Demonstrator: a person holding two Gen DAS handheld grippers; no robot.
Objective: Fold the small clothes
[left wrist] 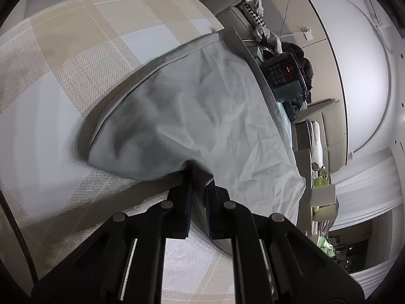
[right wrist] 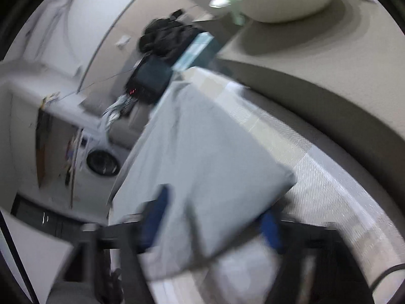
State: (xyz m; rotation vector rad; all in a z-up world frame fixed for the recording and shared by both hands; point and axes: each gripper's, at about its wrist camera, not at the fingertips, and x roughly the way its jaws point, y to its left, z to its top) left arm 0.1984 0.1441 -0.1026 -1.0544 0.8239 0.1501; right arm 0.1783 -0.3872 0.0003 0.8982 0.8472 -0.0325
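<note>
**Both grippers at the near edge of the grey cloth, one grip sure and one in doubt**

A pale grey garment point(left wrist: 202, 106) lies spread on a checked beige and white tablecloth point(left wrist: 76, 58), its far side running toward a dark box with a keypad point(left wrist: 283, 73) at the table's edge. The left gripper point(left wrist: 196, 174) has its jaws pinched nearly together on a bunched bit of the cloth's near hem; the fabric puckers up into the black fingers point(left wrist: 177, 202).

The right wrist view is badly smeared. The right gripper point(right wrist: 212, 217) has its blue-padded fingers point(right wrist: 154, 217) standing either side of a near corner of the same garment point(right wrist: 202, 139), with cloth between them, but the blur hides whether the pads actually press on it, so I cannot tell if that side is held.

Risks from here, as I judge them:
- If the right side has only a thin fold or none, lifting would raise one corner alone, and the garment would drag and twist instead of folding square.
- The left pinch looks to take a small gathered tuck; a quick pull could slip it free.
- Either gripper might catch the tablecloth beneath and haul it along.
- Cloth swept far forward could brush the keypad box
</note>
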